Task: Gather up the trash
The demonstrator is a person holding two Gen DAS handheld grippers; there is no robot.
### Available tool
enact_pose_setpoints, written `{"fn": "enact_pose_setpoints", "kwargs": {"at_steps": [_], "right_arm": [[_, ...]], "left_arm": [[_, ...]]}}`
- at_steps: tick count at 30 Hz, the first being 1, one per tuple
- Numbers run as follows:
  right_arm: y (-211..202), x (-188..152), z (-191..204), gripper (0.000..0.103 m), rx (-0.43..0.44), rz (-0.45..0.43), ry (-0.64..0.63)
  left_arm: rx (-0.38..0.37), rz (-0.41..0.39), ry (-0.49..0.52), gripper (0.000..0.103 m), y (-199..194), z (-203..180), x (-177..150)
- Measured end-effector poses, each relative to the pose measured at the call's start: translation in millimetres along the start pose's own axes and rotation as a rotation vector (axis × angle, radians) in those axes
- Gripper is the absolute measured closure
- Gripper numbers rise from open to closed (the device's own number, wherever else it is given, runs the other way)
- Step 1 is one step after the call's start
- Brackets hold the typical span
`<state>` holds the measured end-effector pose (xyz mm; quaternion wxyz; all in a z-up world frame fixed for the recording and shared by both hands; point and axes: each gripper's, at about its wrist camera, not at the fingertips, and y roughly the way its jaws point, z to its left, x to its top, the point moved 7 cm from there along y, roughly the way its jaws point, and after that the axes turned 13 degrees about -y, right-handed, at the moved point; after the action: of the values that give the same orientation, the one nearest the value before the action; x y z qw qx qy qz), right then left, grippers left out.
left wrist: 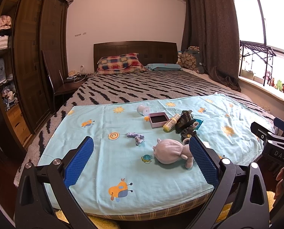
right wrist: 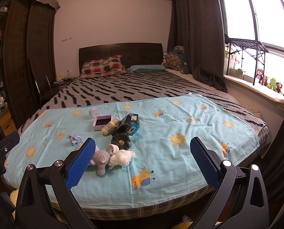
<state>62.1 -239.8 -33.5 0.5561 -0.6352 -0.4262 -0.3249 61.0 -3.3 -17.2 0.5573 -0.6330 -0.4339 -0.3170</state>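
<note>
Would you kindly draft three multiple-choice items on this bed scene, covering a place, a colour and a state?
1. Where does the yellow bottle lie?
A. Against the pink box
B. On a pillow
C. On the windowsill

2. What colour is the sheet under the items?
A. Red
B. Light blue
C. White

3. How does the left gripper stand?
A. Clamped on the bottle
B. Shut, empty
C. Open, empty

Answers: 1 A, the bottle rests beside the box; 2 B, the sheet is pale blue with suns; 3 C, its fingers are spread with nothing between them.

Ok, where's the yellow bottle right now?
The yellow bottle lies on the blue sheet mid-bed, between the pink box and the black carton.
</note>
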Motion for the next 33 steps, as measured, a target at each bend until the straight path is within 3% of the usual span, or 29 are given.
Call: {"fn": "enact_pose_setpoints", "kwargs": {"at_steps": [17, 26, 30, 33], "right_arm": [[19, -14, -12, 0.003, -0.024, 0.016, 0.036], [62, -41, -3, 0.003, 0.099, 0.05, 0.081], [79, -52, 10, 0.003, 0.097, 0.06, 0.024], [95, -62, 23, 0.003, 0.16, 0.109, 0.003]], "left_arm": [[0.014, 0.026, 0.002, 0.008, 15, 6, -9], [0.035, 0.116, 0.031, 0.008, 54, 23, -35], [0.035, 0.155, 0.024, 0.008, 69, 33, -48], [0.028, 0.184, 0.032, 0.008, 79, 35, -59]]}}
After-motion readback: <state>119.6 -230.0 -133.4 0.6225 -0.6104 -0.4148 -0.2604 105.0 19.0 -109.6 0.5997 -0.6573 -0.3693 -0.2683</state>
